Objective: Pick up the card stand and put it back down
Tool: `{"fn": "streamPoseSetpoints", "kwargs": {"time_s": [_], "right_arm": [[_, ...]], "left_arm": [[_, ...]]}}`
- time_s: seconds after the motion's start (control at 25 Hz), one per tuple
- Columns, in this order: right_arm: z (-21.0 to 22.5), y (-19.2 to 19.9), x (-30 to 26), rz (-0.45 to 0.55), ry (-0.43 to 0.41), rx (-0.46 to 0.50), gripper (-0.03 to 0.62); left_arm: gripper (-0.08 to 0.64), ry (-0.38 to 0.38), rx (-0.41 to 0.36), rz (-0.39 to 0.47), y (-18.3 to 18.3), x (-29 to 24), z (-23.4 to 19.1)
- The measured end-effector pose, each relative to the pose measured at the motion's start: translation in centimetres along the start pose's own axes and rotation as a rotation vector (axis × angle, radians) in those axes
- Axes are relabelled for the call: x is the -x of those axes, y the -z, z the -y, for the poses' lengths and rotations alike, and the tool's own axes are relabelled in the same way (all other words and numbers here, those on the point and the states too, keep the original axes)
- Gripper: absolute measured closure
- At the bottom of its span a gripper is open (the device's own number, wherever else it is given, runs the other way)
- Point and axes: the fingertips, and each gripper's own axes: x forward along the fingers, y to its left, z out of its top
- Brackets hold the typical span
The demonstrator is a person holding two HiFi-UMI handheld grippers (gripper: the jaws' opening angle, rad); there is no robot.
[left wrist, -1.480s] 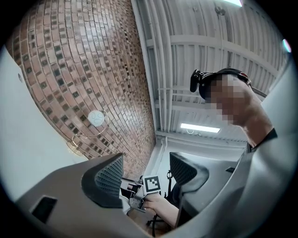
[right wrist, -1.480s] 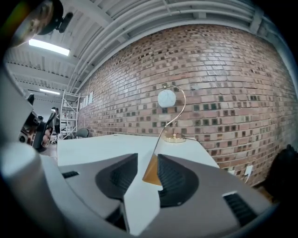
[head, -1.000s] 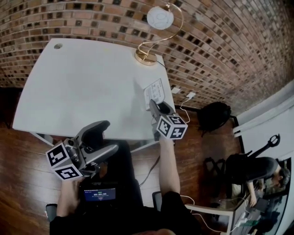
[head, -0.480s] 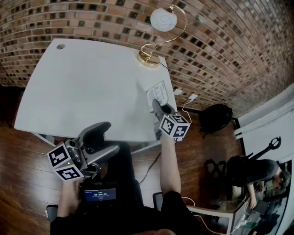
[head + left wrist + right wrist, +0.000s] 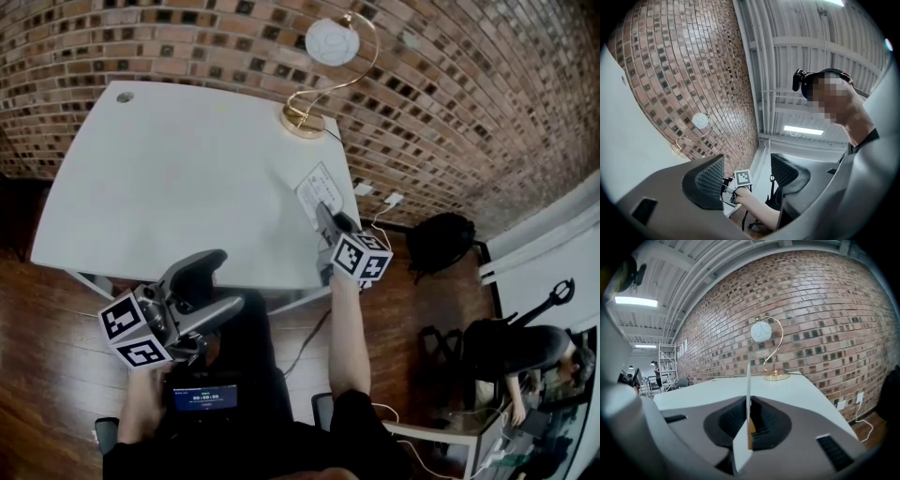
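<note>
Head view, nearest: small dark screen [image 5: 202, 397] in the lap, lit digits too small to read. Just beyond it, left gripper [image 5: 228, 279], held off the near edge of the bench [image 5: 169, 178], above the wood floor [image 5: 56, 356], marker cube toward the body. Left gripper view: jaws released, standing wide apart, nothing between the pads.

Farther on, to the right: right gripper [image 5: 323, 216] at the right edge of the bench, forearm [image 5: 342, 347] stretched out behind it. Right gripper view: jaws just closed in, now clenched on the card stand [image 5: 748, 394]. White card seen edge-on and upright between the two pads, a small orange-brown piece beside its lower part. Head view: card stand near the right edge of the bench, printed face tilted up. Not to be told whether its foot rests on the bench or hangs clear of it.

Beyond: white benchtop with a small round hole [image 5: 125, 95] near the far left corner. Gold lamp [image 5: 305, 120] at the far right corner, curved stem, round white shade. Brick wall [image 5: 187, 37] behind. Black bag [image 5: 439, 239] on the floor to the right, well apart from the bench.
</note>
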Motion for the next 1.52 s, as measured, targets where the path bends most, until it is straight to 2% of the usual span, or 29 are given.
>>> {"fn": "streamPoseSetpoints", "kwargs": {"time_s": [0.4, 0.76, 1.04, 1.24, 1.52], "right_arm": [[-2.0, -1.9, 0.9, 0.048, -0.144, -0.098, 0.563], [-8.2, -5.3, 1.8, 0.098, -0.414, -0.103, 0.563], [-12.0, -6.9, 1.5, 0.092, -0.545, -0.112, 0.563], [-14.7, -8.8, 1.8, 0.078, -0.603, -0.036, 0.563], [-18.4, -8.8, 1.4, 0.032, -0.753, -0.082, 0.563]], "left_arm": [[0.256, -0.002, -0.005, 0.002, -0.2, 0.3, 0.0], [0.256, -0.016, -0.026, 0.002, -0.7, 0.8, 0.0], [0.255, -0.017, -0.036, -0.001, -1.1, 1.1, 0.2], [0.255, -0.015, -0.042, 0.000, -1.0, 1.2, 0.5], [0.255, -0.014, -0.058, -0.003, -1.2, 1.6, 0.8]]}}
